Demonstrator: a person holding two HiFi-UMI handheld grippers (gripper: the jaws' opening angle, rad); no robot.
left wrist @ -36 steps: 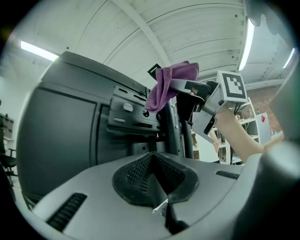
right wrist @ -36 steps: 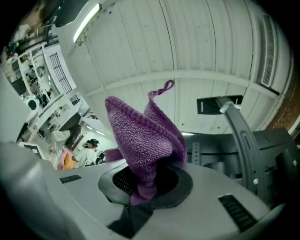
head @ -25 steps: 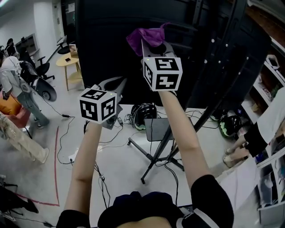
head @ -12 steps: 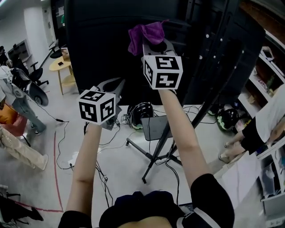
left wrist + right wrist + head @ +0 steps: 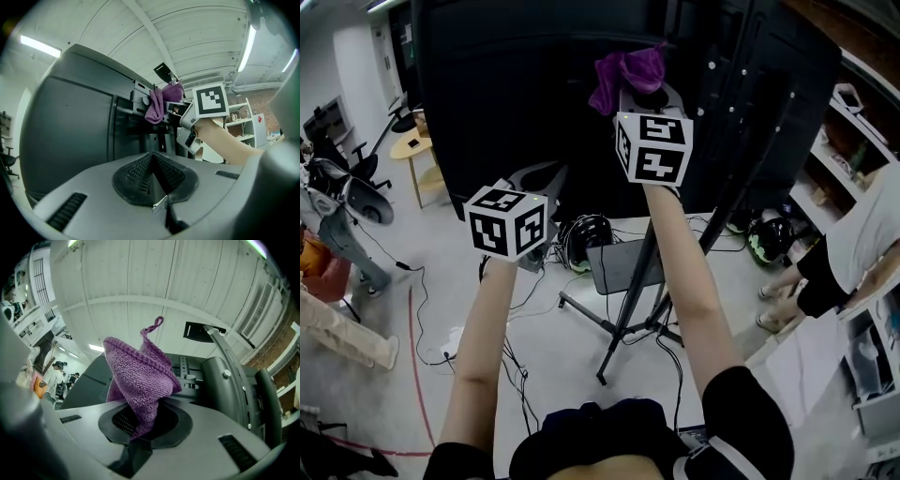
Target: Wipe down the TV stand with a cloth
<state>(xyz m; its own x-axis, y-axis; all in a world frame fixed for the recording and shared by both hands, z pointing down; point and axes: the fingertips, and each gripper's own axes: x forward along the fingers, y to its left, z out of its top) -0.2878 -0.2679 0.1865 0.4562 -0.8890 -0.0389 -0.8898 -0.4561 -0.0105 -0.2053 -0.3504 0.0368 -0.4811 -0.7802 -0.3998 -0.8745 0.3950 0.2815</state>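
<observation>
Holds the right claw (image 5: 643, 94) high and far, clenched on a bunched purple cloth (image 5: 628, 73) right by the dark upright of the TV stand (image 5: 731, 103). Holds the left claw (image 5: 152, 174) lower and nearer on the left, jaws pressed together on nothing, facing the black panel (image 5: 506, 84). Extends both forearms nearly straight

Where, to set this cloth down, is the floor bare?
Bare floor: between the tripod legs and the cables by the left arm; also right of the tripod, before the bystander's feet. Crowded: helmets under the TV.
</observation>
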